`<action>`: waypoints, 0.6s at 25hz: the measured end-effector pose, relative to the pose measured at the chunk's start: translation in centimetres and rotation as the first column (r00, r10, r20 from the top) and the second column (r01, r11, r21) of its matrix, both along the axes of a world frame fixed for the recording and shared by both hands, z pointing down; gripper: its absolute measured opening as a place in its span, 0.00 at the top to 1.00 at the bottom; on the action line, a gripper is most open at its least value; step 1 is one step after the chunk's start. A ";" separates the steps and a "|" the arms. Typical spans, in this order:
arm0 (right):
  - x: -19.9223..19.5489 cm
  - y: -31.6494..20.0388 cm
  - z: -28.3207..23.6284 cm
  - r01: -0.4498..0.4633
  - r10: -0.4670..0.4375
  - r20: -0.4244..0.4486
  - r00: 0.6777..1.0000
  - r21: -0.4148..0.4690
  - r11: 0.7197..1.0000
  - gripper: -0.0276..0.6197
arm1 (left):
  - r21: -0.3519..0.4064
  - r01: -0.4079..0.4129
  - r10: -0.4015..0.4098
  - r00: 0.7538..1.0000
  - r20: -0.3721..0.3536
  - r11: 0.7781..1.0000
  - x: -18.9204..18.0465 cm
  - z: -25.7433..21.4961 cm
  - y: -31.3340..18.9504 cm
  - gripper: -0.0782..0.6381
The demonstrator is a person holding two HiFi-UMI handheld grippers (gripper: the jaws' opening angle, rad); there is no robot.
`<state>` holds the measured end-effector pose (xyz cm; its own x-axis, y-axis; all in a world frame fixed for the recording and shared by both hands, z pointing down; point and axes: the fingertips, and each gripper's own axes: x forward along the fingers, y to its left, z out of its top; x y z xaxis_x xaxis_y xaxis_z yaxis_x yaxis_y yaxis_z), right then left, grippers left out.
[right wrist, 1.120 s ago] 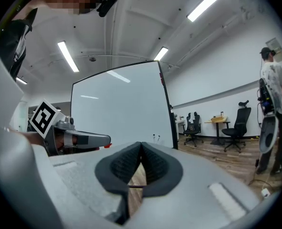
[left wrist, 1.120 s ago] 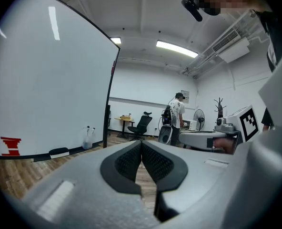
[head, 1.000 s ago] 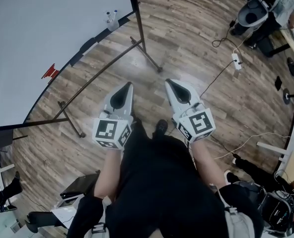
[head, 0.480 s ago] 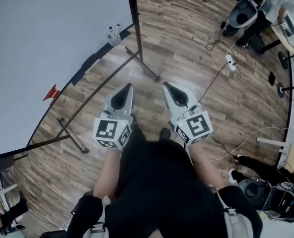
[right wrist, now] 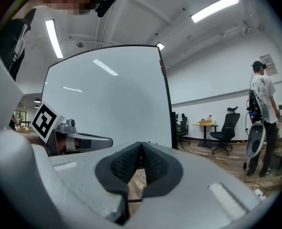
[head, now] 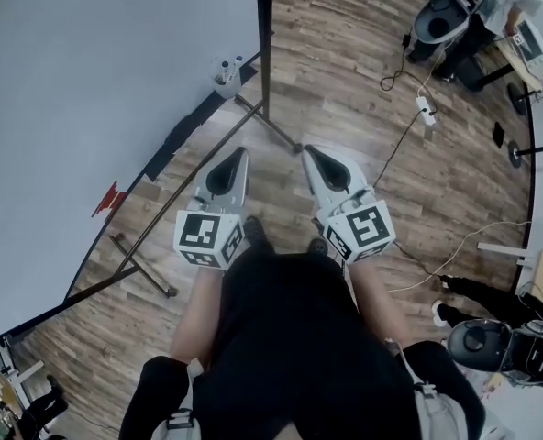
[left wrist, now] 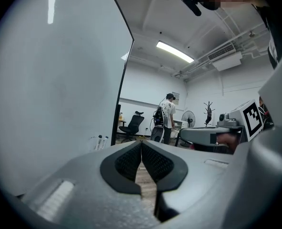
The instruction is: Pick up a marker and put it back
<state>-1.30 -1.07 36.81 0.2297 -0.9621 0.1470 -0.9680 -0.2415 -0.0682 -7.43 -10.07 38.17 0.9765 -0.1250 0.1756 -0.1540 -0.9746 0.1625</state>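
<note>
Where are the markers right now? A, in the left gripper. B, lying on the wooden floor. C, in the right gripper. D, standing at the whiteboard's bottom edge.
D: the white-bodied markers stand at the lower edge of the large whiteboard by its dark post; left gripper and right gripper have jaws shut, empty.

Open wooden floor (head: 345,71) lies ahead of the left gripper (head: 238,158) and right gripper (head: 311,156); the whiteboard (head: 97,99) walls off the left; its stand legs (head: 270,125) cross just ahead; a power strip (head: 426,110) and its cable lie well to the right.
</note>
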 end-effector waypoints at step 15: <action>-0.3 -3.7 1.4 -0.063 0.065 0.016 0.998 -0.082 0.995 0.95 | -0.040 -0.053 0.054 0.998 0.023 0.998 1.6 1.8 -5.9 0.87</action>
